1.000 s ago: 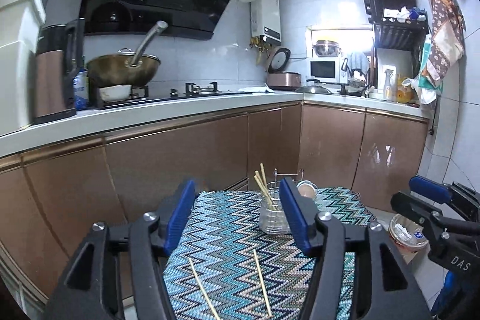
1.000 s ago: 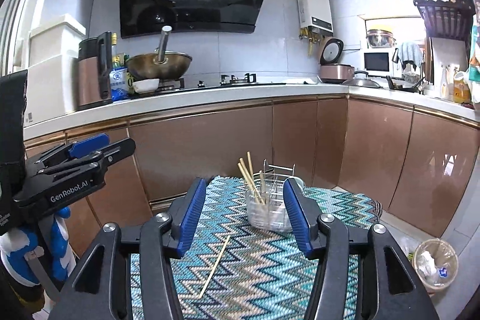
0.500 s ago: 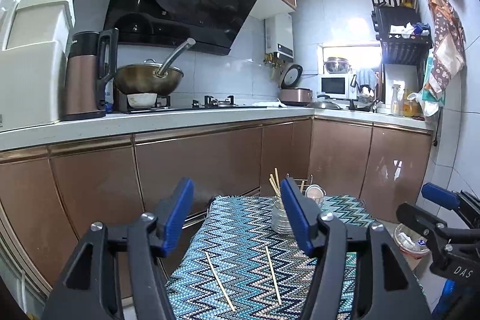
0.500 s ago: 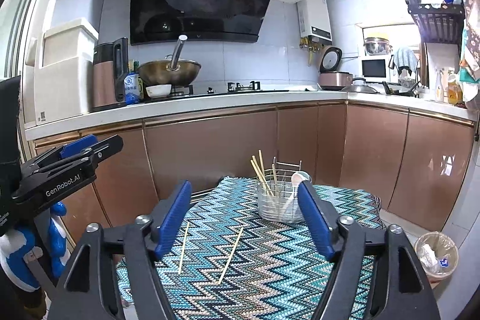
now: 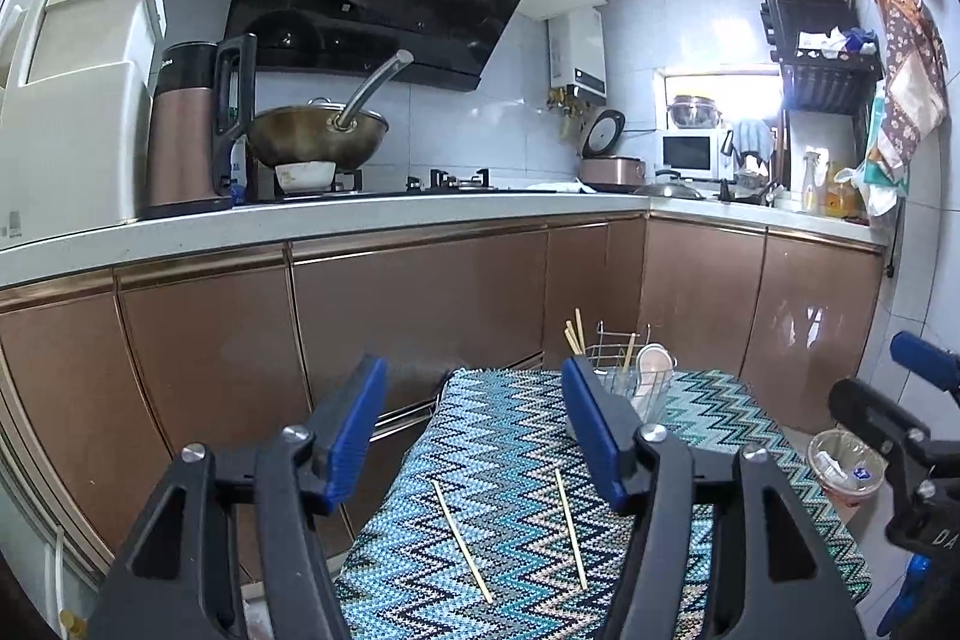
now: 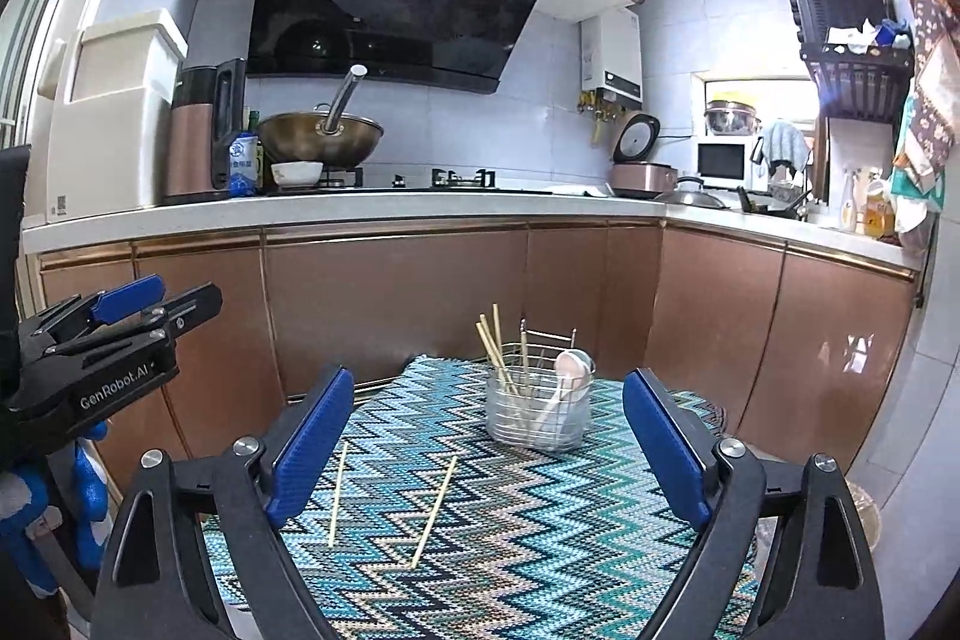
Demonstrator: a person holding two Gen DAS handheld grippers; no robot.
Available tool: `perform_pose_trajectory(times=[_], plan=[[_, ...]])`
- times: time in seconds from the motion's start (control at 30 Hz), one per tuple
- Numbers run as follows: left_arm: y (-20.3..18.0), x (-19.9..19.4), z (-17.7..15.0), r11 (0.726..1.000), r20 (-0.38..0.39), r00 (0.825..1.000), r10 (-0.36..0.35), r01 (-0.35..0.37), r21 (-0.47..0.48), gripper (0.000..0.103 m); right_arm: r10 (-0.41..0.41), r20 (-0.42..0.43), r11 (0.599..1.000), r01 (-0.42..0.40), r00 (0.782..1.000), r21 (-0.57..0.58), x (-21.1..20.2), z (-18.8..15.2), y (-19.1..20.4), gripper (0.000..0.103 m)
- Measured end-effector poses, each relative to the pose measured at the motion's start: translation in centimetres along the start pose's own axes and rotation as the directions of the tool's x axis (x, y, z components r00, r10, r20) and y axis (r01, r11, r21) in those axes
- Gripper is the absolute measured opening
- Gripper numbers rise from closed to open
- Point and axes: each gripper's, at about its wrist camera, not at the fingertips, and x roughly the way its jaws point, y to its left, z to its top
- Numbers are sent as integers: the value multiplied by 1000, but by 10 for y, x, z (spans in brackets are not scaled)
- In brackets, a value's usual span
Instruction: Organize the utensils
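Observation:
Two loose wooden chopsticks lie on a small table's zigzag cloth. At the table's far end a wire holder with a clear cup contains several chopsticks and a white spoon. My left gripper hovers open over the near part of the cloth, nothing between its blue pads. My right gripper is beside it on the right; its jaws are opening wide and are empty. The loose chopsticks lie just ahead of its left finger. The left gripper shows at that view's left edge.
Brown cabinets and a white counter run behind the table, with a wok, a kettle and a rice cooker. A lined waste bin stands on the floor to the right of the table.
Both grippers have drawn back from the holder, so more of the cloth and both loose chopsticks show. The right jaws have spread much wider. The left jaws look unchanged.

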Motion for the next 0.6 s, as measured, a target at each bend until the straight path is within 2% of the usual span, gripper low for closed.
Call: perform_pose_trajectory(times=[0.13,0.3,0.5,0.6], plan=[[2,10,-4,1000,-27,1000,5,-6,-6,59,-11,-1,1000,11,1000,-9,3,-1,-2,91],[6,37,-14,1000,-110,994,-8,6,-19,59,-14,-27,1000,14,1000,-17,16,-6,-3,91],[8,73,-30,1000,-205,979,-9,6,-17,59,-16,-80,1000,16,997,-10,45,-13,-7,91],[12,97,-40,1000,-261,965,-2,-4,-25,59,-17,-112,1000,15,994,-12,62,-17,-8,91]])
